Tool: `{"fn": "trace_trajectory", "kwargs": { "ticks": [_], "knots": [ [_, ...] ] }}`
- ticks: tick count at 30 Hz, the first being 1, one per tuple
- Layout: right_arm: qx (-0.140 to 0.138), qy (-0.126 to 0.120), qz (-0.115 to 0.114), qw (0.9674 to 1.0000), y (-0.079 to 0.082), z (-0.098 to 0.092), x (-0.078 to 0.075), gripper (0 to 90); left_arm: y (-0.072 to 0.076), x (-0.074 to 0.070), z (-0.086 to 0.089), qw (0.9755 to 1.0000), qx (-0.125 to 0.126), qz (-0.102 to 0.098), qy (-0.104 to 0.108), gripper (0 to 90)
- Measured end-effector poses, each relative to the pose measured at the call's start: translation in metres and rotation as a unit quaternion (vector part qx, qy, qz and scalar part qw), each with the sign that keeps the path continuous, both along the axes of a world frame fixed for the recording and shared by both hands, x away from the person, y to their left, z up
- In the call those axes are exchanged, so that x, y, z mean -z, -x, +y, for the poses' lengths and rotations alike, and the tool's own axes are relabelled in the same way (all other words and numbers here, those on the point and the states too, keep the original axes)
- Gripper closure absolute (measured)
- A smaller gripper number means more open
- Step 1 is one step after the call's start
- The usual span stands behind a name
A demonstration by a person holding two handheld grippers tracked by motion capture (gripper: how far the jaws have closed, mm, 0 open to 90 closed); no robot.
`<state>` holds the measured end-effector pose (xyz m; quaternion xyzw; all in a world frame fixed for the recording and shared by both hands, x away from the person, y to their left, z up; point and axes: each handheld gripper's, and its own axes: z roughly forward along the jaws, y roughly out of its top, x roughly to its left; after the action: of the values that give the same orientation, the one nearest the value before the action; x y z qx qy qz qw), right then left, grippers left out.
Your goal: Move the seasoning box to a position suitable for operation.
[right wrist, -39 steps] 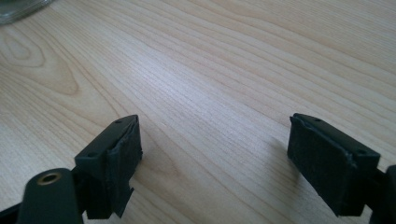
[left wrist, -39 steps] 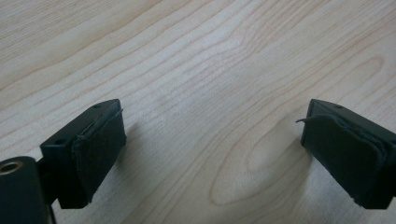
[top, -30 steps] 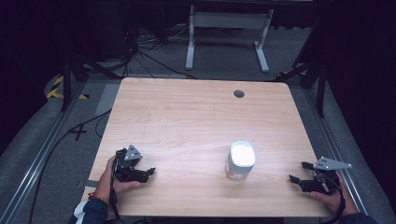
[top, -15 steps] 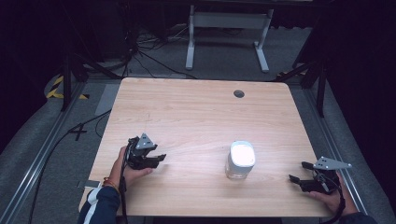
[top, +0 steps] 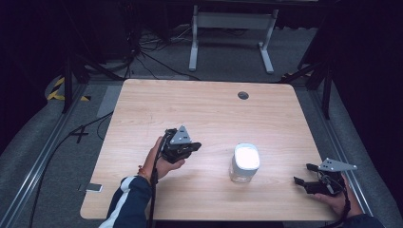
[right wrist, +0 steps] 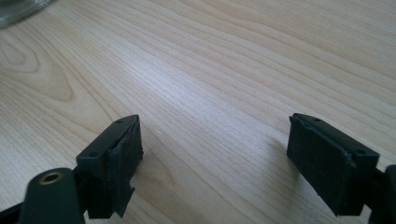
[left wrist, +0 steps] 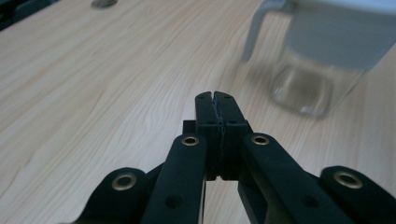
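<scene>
We see a round dark grommet set near the far edge of the wooden surface. Off its near left corner a small flat device lies on the grey floor, and beyond the far edge stands a white metal frame among loose black cables.

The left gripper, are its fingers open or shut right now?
Shut. In the left gripper view, the left gripper has just closed; its fingers meet with nothing between them, short of the jug.

The tabletop was pale wood with wavy grain. The jug had a white lid over clear glass. Both tools, left and right, were black with grey plates.
</scene>
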<state>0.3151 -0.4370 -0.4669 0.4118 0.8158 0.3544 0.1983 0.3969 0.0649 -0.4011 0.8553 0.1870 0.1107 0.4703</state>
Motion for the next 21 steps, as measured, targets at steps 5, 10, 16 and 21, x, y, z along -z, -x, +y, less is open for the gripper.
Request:
{"fn": "trace_trajectory", "kwargs": {
  "ticks": [5, 10, 16, 21],
  "knots": [
    [0.002, 0.000, -0.001, 1.0000, 0.002, -0.001, 0.000, 19.0, -0.003, -0.010, -0.021, 0.9995, 0.026, -0.010, 0.018, 89.8],
    [0.000, 0.001, -0.002, 1.0000, 0.002, -0.001, 0.000, 19.1, -0.003, -0.022, -0.047, 0.9977, 0.055, -0.016, 0.037, 89.8],
    [-0.003, 0.000, -0.001, 1.0000, 0.001, -0.001, 0.000, 19.1, -0.005, -0.032, -0.075, 0.9957, 0.084, -0.022, 0.032, 89.9],
    [-0.002, 0.001, -0.001, 1.0000, 0.002, -0.001, 0.000, 19.3, -0.010, -0.031, -0.096, 0.9944, 0.101, -0.016, 0.025, 90.0]
  ]
}}
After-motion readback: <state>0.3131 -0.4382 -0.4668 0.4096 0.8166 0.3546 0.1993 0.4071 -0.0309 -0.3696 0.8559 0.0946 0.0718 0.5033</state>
